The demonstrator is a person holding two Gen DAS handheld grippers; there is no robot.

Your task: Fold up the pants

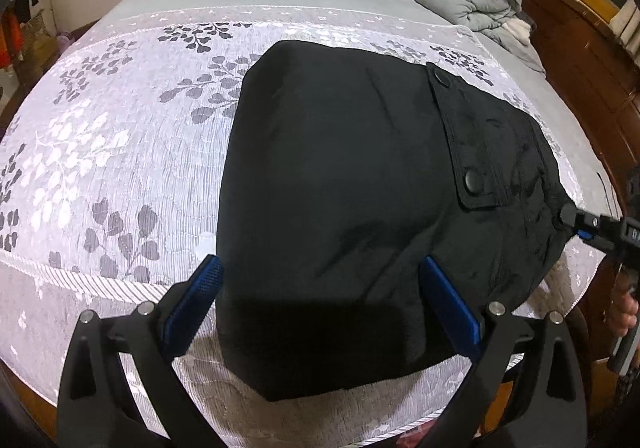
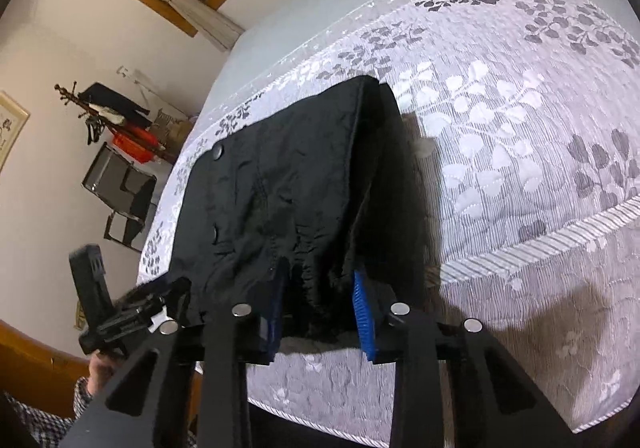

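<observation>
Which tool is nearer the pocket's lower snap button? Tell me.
Right. The right tool grips the pants edge just beyond the snap button; the left tool sits open at the folded end.

Even indoor light, sharp focus. Strong fisheye bending and dark vignette at frame edges. Soft shadows lower right, right wrist view.

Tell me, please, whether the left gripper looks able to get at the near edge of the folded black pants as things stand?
Probably yes. The left gripper is open, its blue pads either side of the pants, and nothing lies between them.
</observation>
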